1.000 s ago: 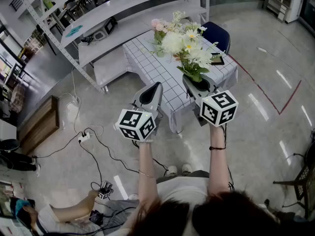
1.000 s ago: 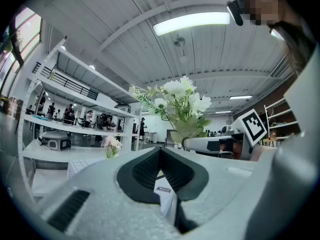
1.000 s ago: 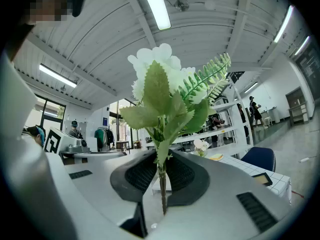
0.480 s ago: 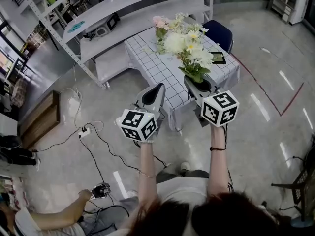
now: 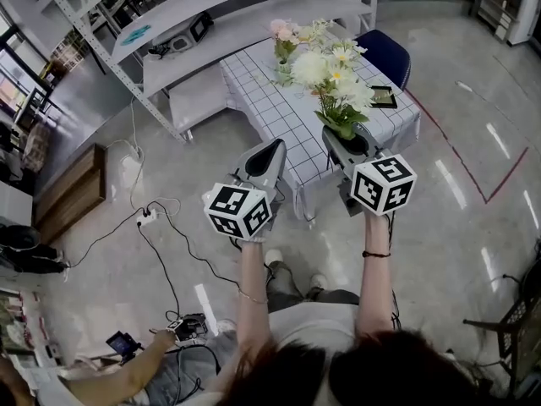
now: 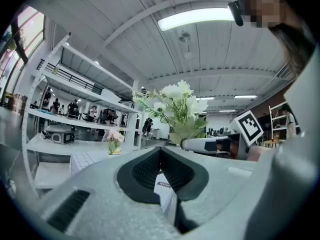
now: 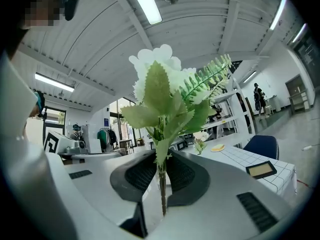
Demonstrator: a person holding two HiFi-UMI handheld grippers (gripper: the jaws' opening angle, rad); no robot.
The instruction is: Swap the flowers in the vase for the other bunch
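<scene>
My right gripper (image 5: 338,136) is shut on the stems of a bunch of white flowers with green leaves (image 5: 340,79), held upright in the air before the table's near edge. In the right gripper view the stem (image 7: 161,186) runs down between the pads (image 7: 181,173). Beside it, my left gripper (image 5: 272,148) is shut and holds nothing, its jaws meeting at their tips (image 6: 161,151). A small vase with pink flowers (image 5: 284,51) stands at the far end of the checkered table (image 5: 275,117); it also shows as the vase (image 6: 114,142) in the left gripper view.
A dark framed card (image 5: 382,98) lies on the table's right side. A blue chair (image 5: 385,56) stands behind the table, and a long white shelf rack (image 5: 203,19) runs across the back. Cables and a power strip (image 5: 145,218) lie on the floor to the left; a person's arm (image 5: 127,379) reaches in at the lower left.
Both grippers keep their pose and the white bunch stays gripped. The view has drifted, so the table sits slightly further right. The person at the lower left has shifted.
</scene>
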